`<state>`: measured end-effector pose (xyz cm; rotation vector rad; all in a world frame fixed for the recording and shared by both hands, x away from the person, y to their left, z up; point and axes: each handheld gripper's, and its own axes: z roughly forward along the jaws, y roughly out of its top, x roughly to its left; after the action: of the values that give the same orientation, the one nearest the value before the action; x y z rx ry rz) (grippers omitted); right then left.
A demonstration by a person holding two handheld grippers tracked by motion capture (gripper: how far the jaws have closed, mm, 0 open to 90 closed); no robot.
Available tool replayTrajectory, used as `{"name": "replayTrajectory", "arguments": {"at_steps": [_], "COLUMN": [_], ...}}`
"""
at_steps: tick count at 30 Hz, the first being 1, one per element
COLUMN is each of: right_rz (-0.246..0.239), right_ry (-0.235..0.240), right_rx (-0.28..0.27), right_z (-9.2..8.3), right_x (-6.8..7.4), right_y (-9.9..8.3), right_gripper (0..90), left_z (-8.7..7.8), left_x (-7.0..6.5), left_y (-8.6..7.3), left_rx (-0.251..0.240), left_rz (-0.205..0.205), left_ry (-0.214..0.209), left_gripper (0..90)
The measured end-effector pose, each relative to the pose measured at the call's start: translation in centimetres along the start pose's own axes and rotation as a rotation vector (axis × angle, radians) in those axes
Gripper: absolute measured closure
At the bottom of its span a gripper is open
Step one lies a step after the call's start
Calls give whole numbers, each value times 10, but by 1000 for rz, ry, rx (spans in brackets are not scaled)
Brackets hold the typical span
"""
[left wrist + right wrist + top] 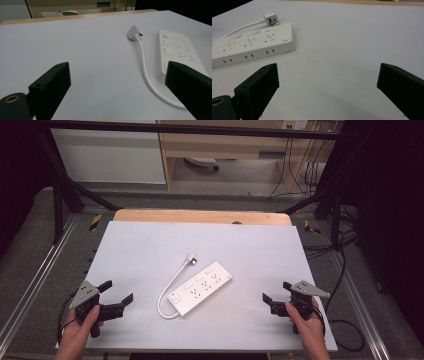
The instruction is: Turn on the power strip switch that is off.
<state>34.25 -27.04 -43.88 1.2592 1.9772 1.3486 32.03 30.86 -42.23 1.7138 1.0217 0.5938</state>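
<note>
White and long, the power strip [201, 287] lies flat near the middle of the high view, on a pale grey table [150, 245]. It sits at a slant, with one end toward the lower left of the frame and the other toward the upper right. Its top has rows of little plug holes and a switch near the lower left end. A thin white cord [167, 292] comes out of that end, makes a loop, and runs up to a white plug [190, 259] that lies on the table just above the strip.

At the lower left of the high view, a hand [77, 335] holds the left gripper [118, 291]. Its jaws are spread wide and hold nothing. At the lower right, the other hand [310, 330] holds the right gripper [276, 291], also wide apart with nothing between its jaws.

Both grippers are well apart from the strip, one on each side
</note>
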Motion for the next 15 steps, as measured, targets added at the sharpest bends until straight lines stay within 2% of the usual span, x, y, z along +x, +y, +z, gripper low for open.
{"name": "replayTrajectory", "arguments": {"at_steps": [4,15], "right_rz": [17,-3], "right_ry": [20,49], "right_rx": [-27,-46], "right_z": [-2,-3], "right_x": [3,15], "right_y": [3,11], "right_gripper": [40,40], "left_z": [0,-1], "left_x": [-1,2], "left_y": [0,1], "left_rx": [0,-7], "left_rz": [-2,-17], "left_ry": [-3,-1], "left_gripper": [66,66]}}
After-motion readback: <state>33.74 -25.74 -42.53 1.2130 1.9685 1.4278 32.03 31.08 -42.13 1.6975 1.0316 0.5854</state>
